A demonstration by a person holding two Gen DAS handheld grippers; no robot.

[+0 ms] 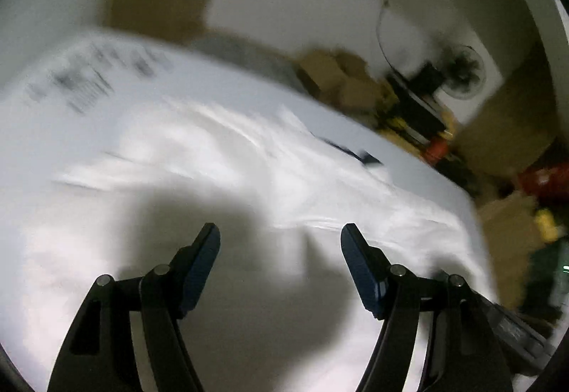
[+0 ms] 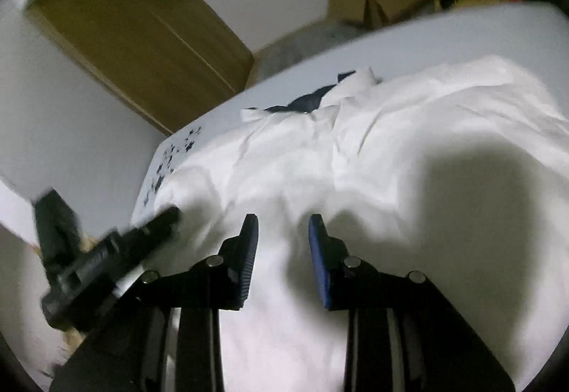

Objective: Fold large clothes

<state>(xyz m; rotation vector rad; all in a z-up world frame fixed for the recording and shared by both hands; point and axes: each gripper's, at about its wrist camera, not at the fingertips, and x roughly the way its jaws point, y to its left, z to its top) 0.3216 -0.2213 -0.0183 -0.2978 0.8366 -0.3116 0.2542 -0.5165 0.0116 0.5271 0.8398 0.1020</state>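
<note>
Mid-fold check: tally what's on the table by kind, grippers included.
White garment: 1
Grippers over it: 2, left gripper, right gripper
Table: 1
Total: 4

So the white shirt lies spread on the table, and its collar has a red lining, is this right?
Not quite. The white shirt does lie spread on the table, but the lining of its collar is dark navy, not red. The right wrist view shows it.
</note>
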